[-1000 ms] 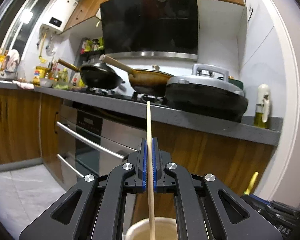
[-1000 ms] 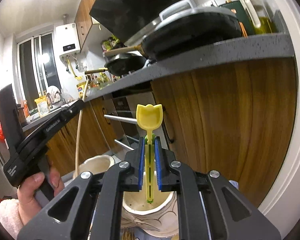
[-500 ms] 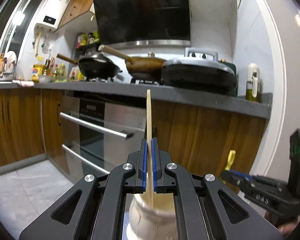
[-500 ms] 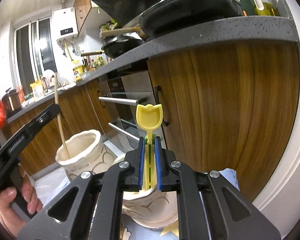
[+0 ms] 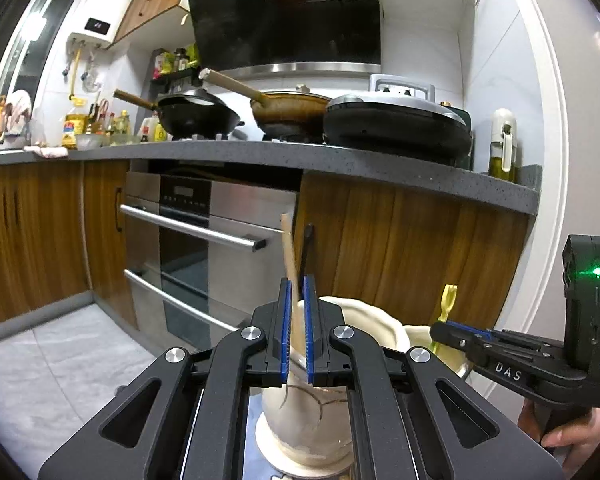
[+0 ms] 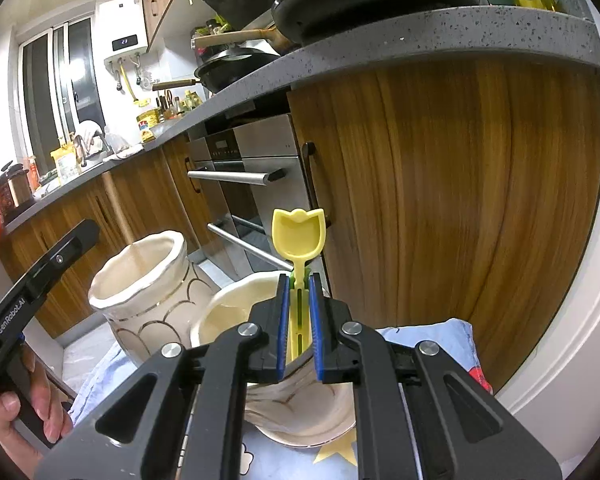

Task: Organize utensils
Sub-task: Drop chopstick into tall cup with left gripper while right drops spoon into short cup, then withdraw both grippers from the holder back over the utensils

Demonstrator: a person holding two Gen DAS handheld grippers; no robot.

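My left gripper [image 5: 296, 328] is shut on a wooden chopstick [image 5: 290, 256], which leans left between the blue pads. Its lower end goes into a cream vase with gold lines [image 5: 312, 420] right under the fingers. In the right wrist view this vase [image 6: 148, 292] stands on the left, with the chopstick [image 6: 120, 216] blurred above its mouth. My right gripper [image 6: 299, 320] is shut on a yellow tulip-shaped spoon [image 6: 298, 232], whose stem hangs inside a second cream vase [image 6: 224, 312]. The right gripper [image 5: 440, 326] and spoon [image 5: 447, 300] also show in the left wrist view.
Both vases stand on a blue patterned cloth [image 6: 440, 340]. Close behind are wooden cabinet doors [image 6: 440, 180], a steel oven with bar handles [image 5: 188, 224] and the overhanging grey counter [image 5: 380, 160] with pans. A hand [image 6: 16, 412] holds the left gripper's handle.
Both grippers have come down. The chopstick, upright before, now leans left with its end in the left vase. The yellow spoon's stem has sunk into the other vase.
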